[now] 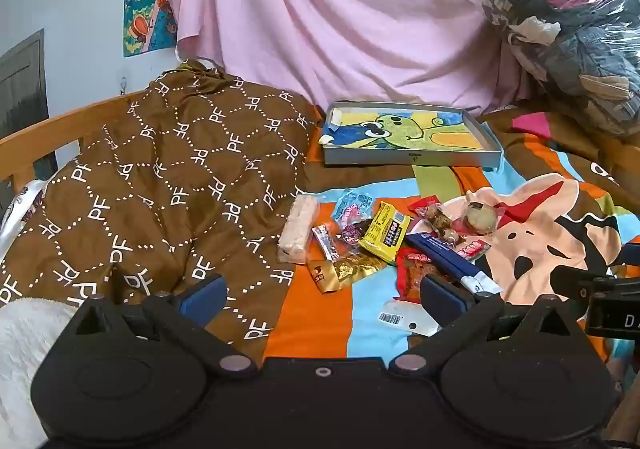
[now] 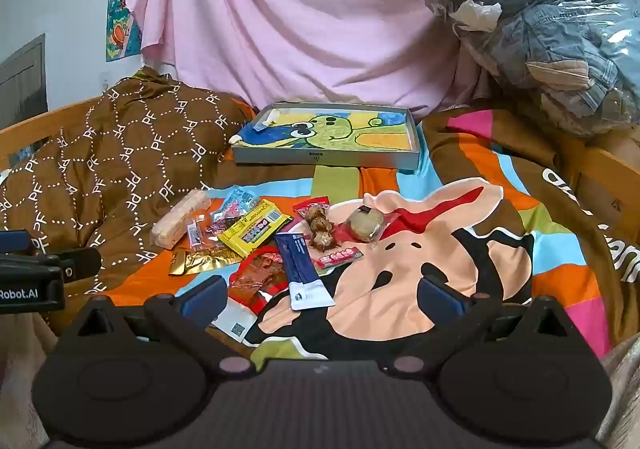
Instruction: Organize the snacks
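**Snack pile loose on the bedspread, tray behind it**

The shallow grey tray [image 2: 326, 161] sits at the far side of the bed, beyond the snacks; its floor shows a cartoon frog picture and no snack lies in it. The snacks [image 2: 256, 237] lie in a loose heap on the striped cartoon bedspread [image 2: 400, 289], between the tray and the grippers. In the heap: a pale rice-cracker bar [image 2: 180, 223] at the left edge, a yellow packet [image 2: 256, 231] overlapping a light blue packet [image 2: 236, 203], a gold foil wrapper [image 2: 204, 261], a red packet [image 2: 260, 277] partly under a navy and white sachet [image 2: 302, 269], a clear pack of brown balls [image 2: 320, 229], and a wrapped round cake [image 2: 364, 225] on the right. A brown PF-patterned quilt [image 1: 168, 177] is bunched to the left, touching the cracker bar.

The left gripper [image 1: 320, 293] hovers near the heap with fingers spread wide, gripping nothing. The right gripper [image 2: 320, 297] likewise has its fingers apart and empty, over the red packet and sachet.
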Motion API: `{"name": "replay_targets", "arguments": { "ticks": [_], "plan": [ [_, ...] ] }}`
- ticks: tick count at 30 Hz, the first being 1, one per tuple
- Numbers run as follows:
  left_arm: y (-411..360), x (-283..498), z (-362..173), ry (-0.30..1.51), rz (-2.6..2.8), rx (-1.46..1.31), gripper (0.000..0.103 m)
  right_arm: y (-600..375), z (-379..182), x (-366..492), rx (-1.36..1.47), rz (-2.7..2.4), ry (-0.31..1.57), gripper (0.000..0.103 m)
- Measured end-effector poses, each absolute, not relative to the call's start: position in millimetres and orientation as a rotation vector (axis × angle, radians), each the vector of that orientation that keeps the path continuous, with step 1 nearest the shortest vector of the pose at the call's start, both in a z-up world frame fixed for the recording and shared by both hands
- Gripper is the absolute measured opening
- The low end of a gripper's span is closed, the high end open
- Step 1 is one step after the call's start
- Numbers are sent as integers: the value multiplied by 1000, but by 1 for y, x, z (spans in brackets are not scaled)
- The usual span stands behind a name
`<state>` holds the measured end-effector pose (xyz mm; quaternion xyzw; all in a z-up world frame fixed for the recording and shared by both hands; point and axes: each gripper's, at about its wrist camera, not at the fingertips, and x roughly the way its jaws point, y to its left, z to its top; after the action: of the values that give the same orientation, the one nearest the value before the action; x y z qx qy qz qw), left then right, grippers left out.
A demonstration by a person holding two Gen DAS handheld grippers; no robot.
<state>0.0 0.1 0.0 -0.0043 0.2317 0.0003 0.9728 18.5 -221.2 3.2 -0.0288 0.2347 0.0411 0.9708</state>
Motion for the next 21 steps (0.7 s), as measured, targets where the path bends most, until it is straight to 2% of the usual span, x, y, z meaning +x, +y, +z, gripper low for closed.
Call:
{"name": "replay_targets", "arguments": {
  "ticks": [21],
  "plan": [
    [1,-1,-1,471,7,-21,102,-221,4,18,-61,83,472,103]
  ]
}}
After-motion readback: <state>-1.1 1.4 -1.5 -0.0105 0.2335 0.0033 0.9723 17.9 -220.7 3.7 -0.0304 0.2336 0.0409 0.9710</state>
